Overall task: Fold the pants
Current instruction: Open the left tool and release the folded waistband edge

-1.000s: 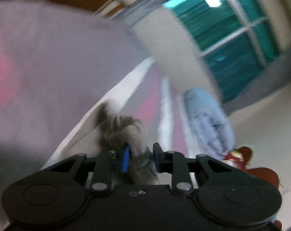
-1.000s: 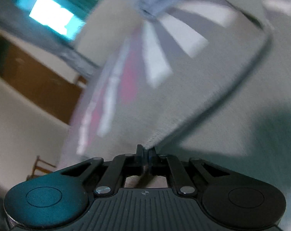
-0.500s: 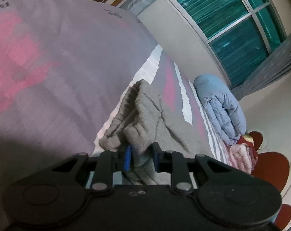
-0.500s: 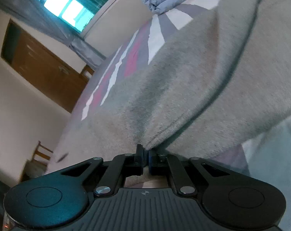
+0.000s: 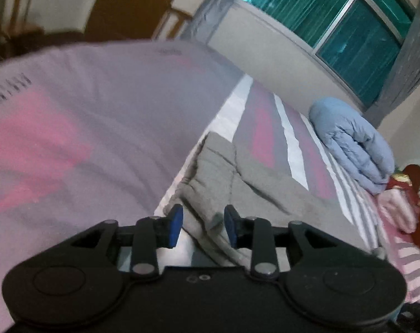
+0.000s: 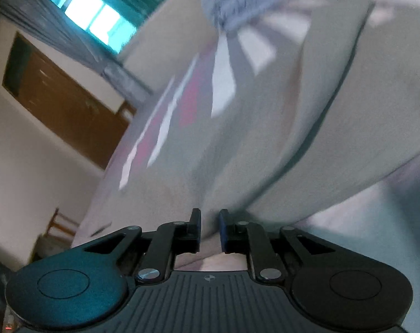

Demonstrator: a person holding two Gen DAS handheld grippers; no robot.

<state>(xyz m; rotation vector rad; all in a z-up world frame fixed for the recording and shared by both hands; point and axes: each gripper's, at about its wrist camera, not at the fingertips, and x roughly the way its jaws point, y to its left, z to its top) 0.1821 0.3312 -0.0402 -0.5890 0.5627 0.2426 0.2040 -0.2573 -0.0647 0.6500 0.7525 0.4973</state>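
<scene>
The grey pants (image 5: 237,183) lie on the bed, bunched along their near edge in the left wrist view. My left gripper (image 5: 203,229) is open, its blue pads apart with a fold of the pants lying between and below them. In the right wrist view the grey pants (image 6: 293,127) fill the middle of the frame, blurred. My right gripper (image 6: 210,229) is open by a small gap, just at the near edge of the fabric.
The bed cover (image 5: 99,127) is lilac with pink and white stripes. A rolled light blue duvet (image 5: 354,144) lies at the far side under the window. Pink and red items (image 5: 398,205) sit at the right. A brown door (image 6: 63,97) and wooden chair (image 6: 57,227) stand left.
Both grippers have opened and let go of the pants. The pants have dropped flat onto the bed. The left gripper has pulled back a little.
</scene>
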